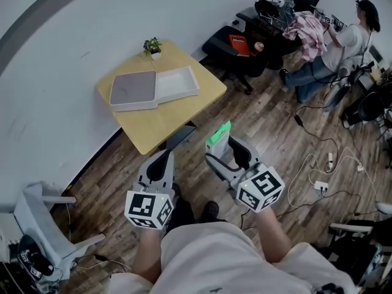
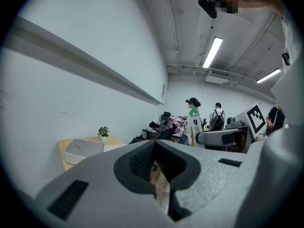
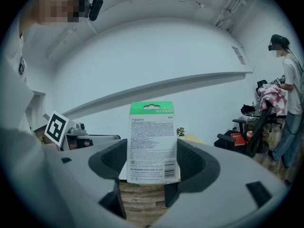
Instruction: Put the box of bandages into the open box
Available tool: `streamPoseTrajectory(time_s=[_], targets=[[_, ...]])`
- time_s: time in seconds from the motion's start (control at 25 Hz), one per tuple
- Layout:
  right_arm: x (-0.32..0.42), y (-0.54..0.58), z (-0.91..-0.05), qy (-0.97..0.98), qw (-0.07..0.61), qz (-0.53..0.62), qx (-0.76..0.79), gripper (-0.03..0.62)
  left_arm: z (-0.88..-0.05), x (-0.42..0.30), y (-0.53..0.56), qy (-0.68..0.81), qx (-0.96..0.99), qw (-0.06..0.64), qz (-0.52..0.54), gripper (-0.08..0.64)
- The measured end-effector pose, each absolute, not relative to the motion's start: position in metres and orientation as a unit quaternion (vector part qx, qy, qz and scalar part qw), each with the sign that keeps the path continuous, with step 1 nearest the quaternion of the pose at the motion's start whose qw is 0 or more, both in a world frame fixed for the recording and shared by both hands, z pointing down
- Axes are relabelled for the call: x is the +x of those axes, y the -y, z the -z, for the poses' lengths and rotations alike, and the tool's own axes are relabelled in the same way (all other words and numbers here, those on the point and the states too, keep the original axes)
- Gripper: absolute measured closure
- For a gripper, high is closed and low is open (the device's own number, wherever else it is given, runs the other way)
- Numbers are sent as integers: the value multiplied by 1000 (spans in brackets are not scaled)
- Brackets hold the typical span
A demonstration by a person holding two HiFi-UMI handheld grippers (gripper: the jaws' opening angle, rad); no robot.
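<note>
The bandage box [image 1: 218,135], white with a green top, stands upright between the jaws of my right gripper [image 1: 228,149], which is shut on it. Its printed face fills the right gripper view [image 3: 152,144]. My left gripper [image 1: 164,157] is shut with nothing in it, held beside the right one over the wooden floor. The open box [image 1: 177,83], a white tray with its grey lid [image 1: 133,89] alongside, lies on the yellow table [image 1: 168,118] ahead of both grippers. The left gripper view also shows the open box [image 2: 84,148] and the held bandage box [image 2: 194,127].
A small potted plant [image 1: 152,46] stands at the table's far corner. Beyond are a black office chair [image 1: 229,45], a cluttered desk and a person [image 1: 343,41]. Cables and a power strip [image 1: 320,185] lie on the floor at right; a white chair [image 1: 43,219] is at lower left.
</note>
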State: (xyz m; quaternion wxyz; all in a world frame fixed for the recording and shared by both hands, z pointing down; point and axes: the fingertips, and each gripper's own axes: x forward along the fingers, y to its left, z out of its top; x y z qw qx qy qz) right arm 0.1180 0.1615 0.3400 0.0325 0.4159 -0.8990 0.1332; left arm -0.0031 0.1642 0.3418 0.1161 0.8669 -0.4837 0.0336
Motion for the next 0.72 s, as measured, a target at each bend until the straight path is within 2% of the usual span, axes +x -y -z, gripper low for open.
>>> streamPoseTrajectory(time_s=[0.72], targets=[[69,-82,-346,882,40,-148,445,262,-345,-58,-77,463,878,117,-32,557]])
